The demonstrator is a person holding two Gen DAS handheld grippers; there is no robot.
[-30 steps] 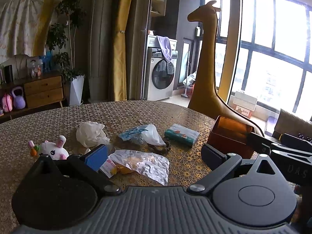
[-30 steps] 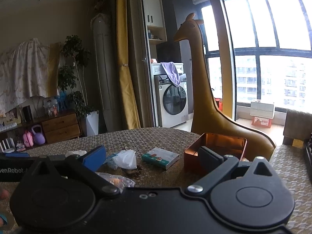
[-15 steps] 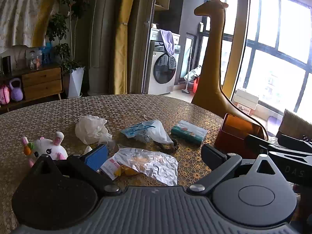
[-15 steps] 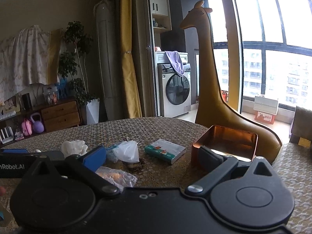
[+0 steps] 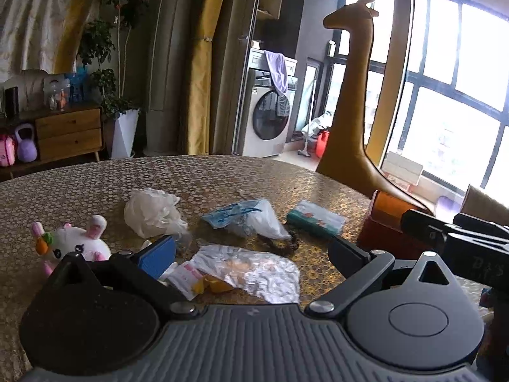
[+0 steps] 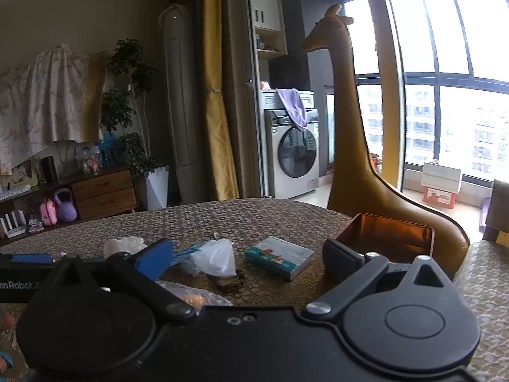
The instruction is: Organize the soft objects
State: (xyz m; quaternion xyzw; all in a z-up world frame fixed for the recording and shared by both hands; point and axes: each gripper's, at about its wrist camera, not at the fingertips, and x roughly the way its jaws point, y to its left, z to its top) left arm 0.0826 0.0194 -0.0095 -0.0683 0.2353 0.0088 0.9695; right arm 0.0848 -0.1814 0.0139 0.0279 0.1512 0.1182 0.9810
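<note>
Soft items lie scattered on the round patterned table: a white plush bunny at the left, a crumpled white bag, a blue-and-white plastic bag, a tissue pack, a dark hair tie and a clear snack wrapper. My left gripper is open just above the wrapper, holding nothing. My right gripper is also open and empty, facing the tissue pack and the white bag. An open orange tin sits beside its right finger.
The orange tin stands at the table's right edge, with a tall brown giraffe figure behind it. In the left wrist view the right gripper's body reaches in from the right. A sideboard, a plant and a washing machine lie beyond the table.
Both grippers have shifted slightly, and the right one has risen, so more of the table top shows. Nothing on the table has moved. Both stay open.
</note>
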